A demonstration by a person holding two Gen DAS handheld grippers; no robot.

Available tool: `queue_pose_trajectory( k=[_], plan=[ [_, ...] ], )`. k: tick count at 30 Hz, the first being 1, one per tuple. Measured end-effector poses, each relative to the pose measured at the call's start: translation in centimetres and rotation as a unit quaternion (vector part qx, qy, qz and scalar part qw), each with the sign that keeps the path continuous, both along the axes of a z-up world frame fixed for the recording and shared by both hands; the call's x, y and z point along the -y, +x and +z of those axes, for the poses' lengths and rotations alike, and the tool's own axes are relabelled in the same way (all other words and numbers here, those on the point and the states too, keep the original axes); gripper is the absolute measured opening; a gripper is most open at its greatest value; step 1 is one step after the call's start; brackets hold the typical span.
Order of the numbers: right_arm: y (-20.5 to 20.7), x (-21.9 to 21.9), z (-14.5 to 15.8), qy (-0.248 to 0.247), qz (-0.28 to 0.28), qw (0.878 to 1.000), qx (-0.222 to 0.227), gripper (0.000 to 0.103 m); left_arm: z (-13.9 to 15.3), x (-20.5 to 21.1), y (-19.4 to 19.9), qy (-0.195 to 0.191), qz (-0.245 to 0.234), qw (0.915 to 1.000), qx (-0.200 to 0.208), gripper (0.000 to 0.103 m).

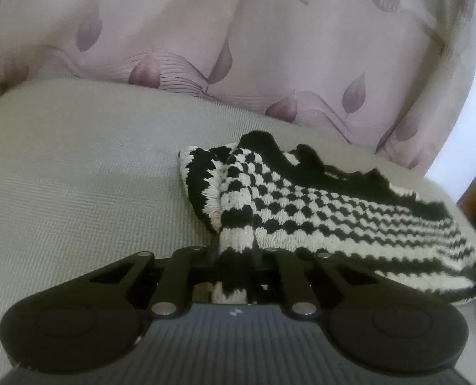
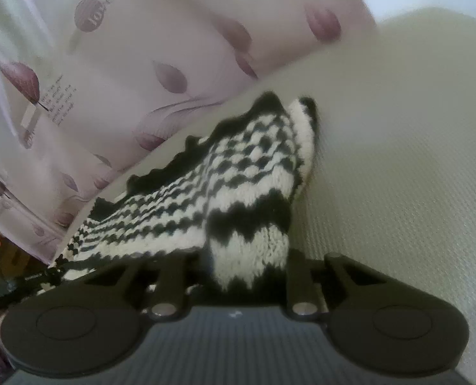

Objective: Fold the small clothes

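Observation:
A small black-and-white knitted garment (image 1: 318, 202) with checks and stripes lies on a pale grey-green textured surface (image 1: 77, 176). My left gripper (image 1: 236, 253) is shut on its striped near-left edge, which bunches between the fingers. In the right wrist view the same garment (image 2: 225, 173) stretches away to the left, and my right gripper (image 2: 250, 272) is shut on its striped near corner. The fingertips of both grippers are hidden by the knit.
A pink-lilac curtain (image 1: 238, 48) with leaf prints hangs just behind the surface's far edge; it also shows in the right wrist view (image 2: 125, 64). Dark clutter (image 2: 0, 272) sits low at the left past the surface's edge.

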State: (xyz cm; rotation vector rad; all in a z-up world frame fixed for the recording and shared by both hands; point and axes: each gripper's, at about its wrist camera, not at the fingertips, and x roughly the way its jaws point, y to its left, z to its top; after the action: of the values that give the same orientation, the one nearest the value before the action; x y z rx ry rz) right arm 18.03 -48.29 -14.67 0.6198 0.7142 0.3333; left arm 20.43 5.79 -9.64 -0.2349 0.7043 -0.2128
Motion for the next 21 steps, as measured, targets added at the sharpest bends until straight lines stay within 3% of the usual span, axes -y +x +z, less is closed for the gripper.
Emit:
queue_pose_trajectory(
  k=[9, 14, 17, 19, 21],
  plan=[
    [-9.7, 1.3, 2.3, 0.071, -0.006, 0.997, -0.009, 0.02, 2.0, -2.8, -4.8, -0.056, -0.018, 0.9977, -0.033, 0.015],
    [-15.4, 1.5, 1.6, 0.089, -0.014, 0.996, -0.021, 0.02, 0.7, -3.7, -6.5, -0.075, -0.019, 0.9958, -0.05, 0.015],
    [-16.6, 1.8, -0.2, 0.076, -0.023, 0.996, -0.035, 0.02, -0.4, -3.1, -6.4, -0.061, -0.017, 0.9973, -0.037, 0.017],
    [-16.7, 2.0, -0.5, 0.089, -0.03, 0.995, -0.03, 0.022, 0.0, -2.2, -5.7, -0.033, -0.017, 0.999, -0.023, 0.02],
    [-16.6, 1.1, 0.6, 0.045, -0.027, 0.999, -0.014, 0.029, 0.3, -1.5, -4.9, -0.011, -0.017, 0.9997, -0.011, 0.026]
  ],
)
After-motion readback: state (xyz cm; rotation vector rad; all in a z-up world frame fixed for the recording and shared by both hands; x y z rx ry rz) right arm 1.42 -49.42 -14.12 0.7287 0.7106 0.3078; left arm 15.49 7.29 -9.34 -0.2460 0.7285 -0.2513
